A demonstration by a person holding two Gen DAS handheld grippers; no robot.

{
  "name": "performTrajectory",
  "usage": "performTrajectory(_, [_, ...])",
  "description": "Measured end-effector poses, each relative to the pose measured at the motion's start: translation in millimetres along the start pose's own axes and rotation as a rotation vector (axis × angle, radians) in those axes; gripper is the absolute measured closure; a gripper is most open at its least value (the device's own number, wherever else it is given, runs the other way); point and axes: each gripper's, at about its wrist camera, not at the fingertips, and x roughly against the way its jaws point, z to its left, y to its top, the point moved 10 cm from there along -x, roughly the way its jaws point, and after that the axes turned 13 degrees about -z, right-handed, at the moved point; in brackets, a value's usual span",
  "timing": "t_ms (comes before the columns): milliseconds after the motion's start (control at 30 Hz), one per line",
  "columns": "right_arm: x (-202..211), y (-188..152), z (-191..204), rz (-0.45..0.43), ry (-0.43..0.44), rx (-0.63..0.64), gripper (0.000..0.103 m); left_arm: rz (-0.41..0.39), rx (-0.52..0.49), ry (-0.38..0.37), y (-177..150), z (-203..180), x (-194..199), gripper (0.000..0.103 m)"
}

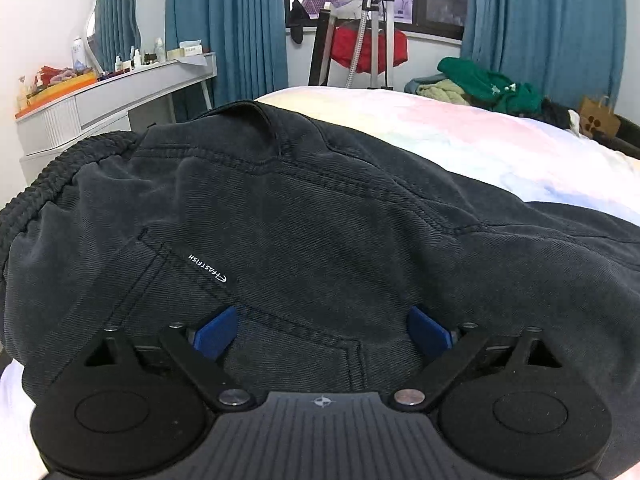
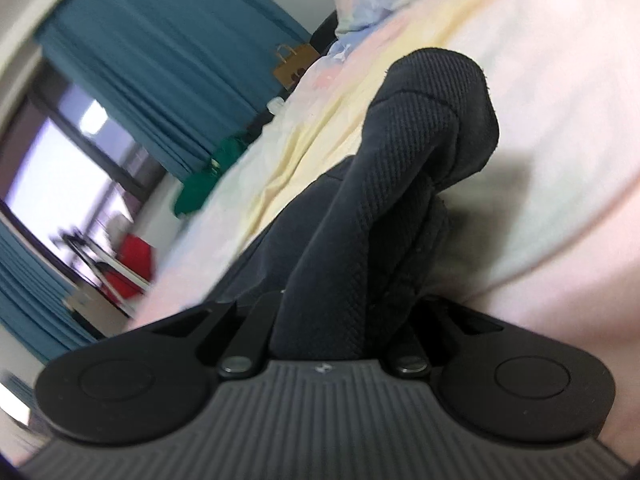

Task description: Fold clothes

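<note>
Dark trousers [image 1: 320, 216] lie spread, not yet folded, on the pastel bed [image 1: 460, 136] as the left hand-held gripper [image 1: 322, 332] hovers wide open over them and the right hand-held gripper [image 2: 344, 320] clamps a bunched end

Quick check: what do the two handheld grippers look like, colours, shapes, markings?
Left gripper: black linkage arms with silver pivot bolts, blue pads, two round black discs flanking a ribbed grey body with a small compass-star emblem. Right gripper: same black-and-grey build and emblem; its pads are hidden. No cables, hands or sleeves visible.
</note>
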Motion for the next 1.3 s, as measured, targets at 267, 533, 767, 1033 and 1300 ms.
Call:
performTrajectory(267, [29.1,31.5,95.2,-0.106,-0.027,0.39,0.093,-0.01,0.039,-0.01,1.3,11.9,9.3,0.007])
performTrajectory(533, [121.0,-18.0,310.7,-0.25,0.329,0.822,0.092,-0.048,0.207,-0.015,29.6,45.3,24.2,0.007])
performTrajectory(767, [197.8,-224.8,401.5,0.011,0.669,1.108,0.092,-0.096,0.312,0.024,52.7,81.9,40.1,0.007])
performTrajectory(1033, [215.6,-352.9,361.7,0.143,0.719,1.324,0.089,-0.095,0.37,0.041,60.4,107.6,48.8,0.007])
performTrajectory(1300, [236.0,-331.5,352.5,0.333,0.71,1.078,0.031,-0.094,0.284,0.012,58.1,83.8,41.3,0.007])
